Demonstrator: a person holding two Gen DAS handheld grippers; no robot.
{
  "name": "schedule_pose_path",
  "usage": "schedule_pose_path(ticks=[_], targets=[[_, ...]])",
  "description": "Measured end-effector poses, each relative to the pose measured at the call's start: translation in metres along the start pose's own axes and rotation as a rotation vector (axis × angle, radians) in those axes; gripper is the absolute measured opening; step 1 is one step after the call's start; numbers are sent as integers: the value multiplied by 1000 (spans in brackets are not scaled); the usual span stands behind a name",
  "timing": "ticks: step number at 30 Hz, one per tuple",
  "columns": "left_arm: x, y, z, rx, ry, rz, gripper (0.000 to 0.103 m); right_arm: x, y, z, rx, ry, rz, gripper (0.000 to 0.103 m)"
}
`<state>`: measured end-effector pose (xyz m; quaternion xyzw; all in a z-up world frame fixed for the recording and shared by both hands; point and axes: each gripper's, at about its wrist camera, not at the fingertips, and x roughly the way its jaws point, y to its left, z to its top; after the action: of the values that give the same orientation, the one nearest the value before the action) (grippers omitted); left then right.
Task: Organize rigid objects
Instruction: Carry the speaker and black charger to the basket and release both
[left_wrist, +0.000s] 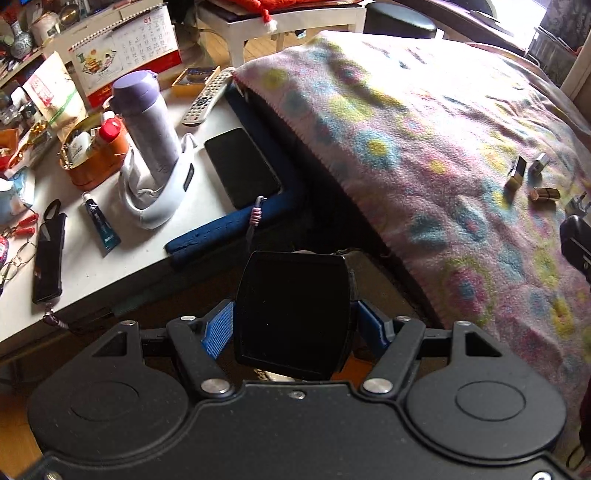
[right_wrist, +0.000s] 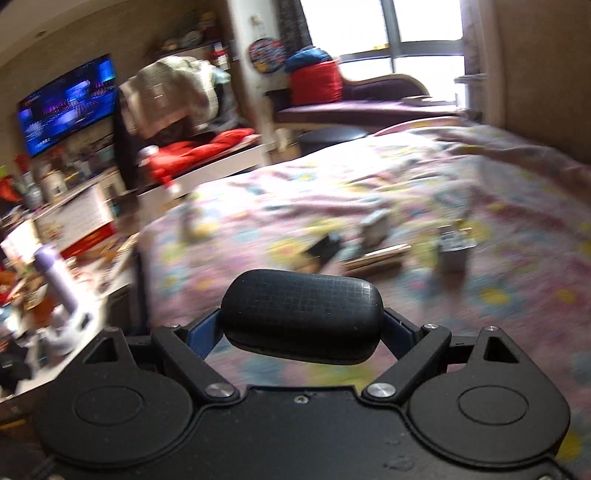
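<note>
Left gripper (left_wrist: 291, 325) clamps a black box (left_wrist: 291, 314) by its sides. Right gripper (right_wrist: 303, 332) clamps a black case (right_wrist: 301, 319) endwise. Both look rigid, smooth, light; the rounded case may slip.

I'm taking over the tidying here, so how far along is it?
Nothing looks finished. In hand: the left gripper holds a flat black case, and the right gripper holds a rounded black case. Left: small gold items lie scattered on the flowered blanket.
</note>
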<state>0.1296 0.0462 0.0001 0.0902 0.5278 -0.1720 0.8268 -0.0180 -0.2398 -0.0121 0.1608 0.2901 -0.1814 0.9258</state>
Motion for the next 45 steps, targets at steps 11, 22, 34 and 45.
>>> schedule_pose_path(ticks=[11,22,34,45], targets=[[8,8,-2,-19,40,17,66,0,114,-40,-181,223,267,90],[16,-6,-3,38,80,25,66,5,121,-60,-328,320,221,91],[22,-10,-4,58,113,27,66,7,111,-63,-293,338,197,91],[22,-11,-5,71,117,22,66,12,112,-61,-273,340,196,91]])
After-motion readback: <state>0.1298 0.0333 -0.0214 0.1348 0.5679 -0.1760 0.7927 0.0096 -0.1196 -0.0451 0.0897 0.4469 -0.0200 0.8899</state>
